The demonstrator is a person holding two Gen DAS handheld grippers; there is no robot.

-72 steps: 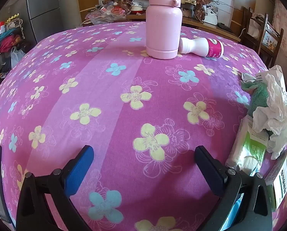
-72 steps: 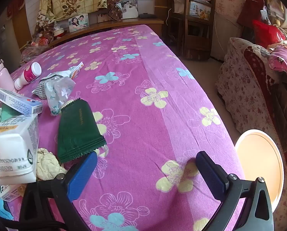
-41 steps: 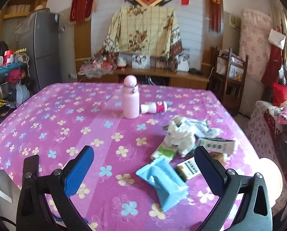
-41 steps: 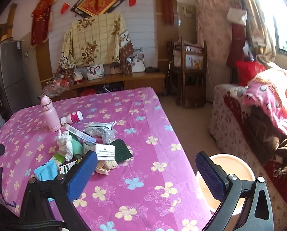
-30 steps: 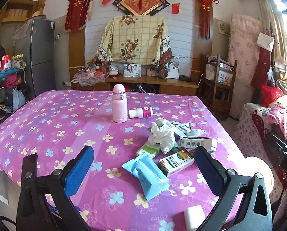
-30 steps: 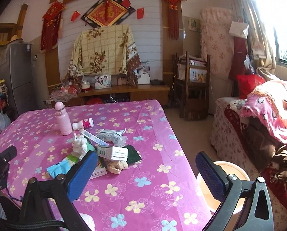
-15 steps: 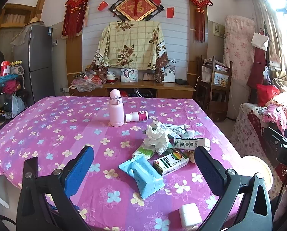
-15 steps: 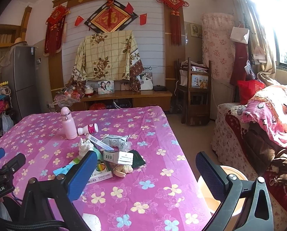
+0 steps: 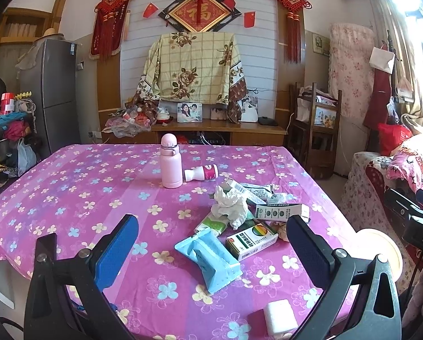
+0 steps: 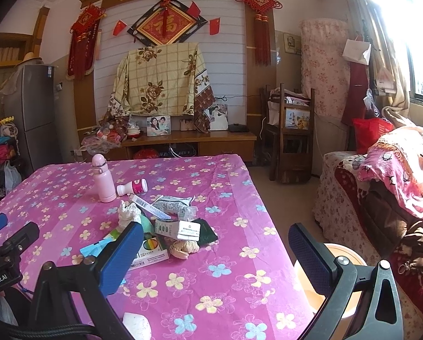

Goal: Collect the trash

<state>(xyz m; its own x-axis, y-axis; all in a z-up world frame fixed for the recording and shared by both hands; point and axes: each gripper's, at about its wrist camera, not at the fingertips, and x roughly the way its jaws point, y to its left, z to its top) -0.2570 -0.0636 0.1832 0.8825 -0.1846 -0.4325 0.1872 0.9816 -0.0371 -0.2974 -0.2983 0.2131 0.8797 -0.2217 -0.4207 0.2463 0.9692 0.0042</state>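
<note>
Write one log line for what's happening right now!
left hand-held gripper: open, empty | right hand-held gripper: open, empty | trash pile: on table, untouched | bin: beside table

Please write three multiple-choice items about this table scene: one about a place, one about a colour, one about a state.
1. Where does the small white bottle lie?
A. beside the pink flask
B. inside the bin
C. on the floor

2. What colour is the flat packet nearest the left gripper?
A. red
B. light blue
C. black

3. How is the right gripper?
A. shut on a box
B. shut on tissue
C. open, holding nothing

Answers:
1 A: it lies on its side next to the upright flask.
2 B: its wrapper is pale blue.
3 C: its blue fingers stand wide apart with nothing between.
</note>
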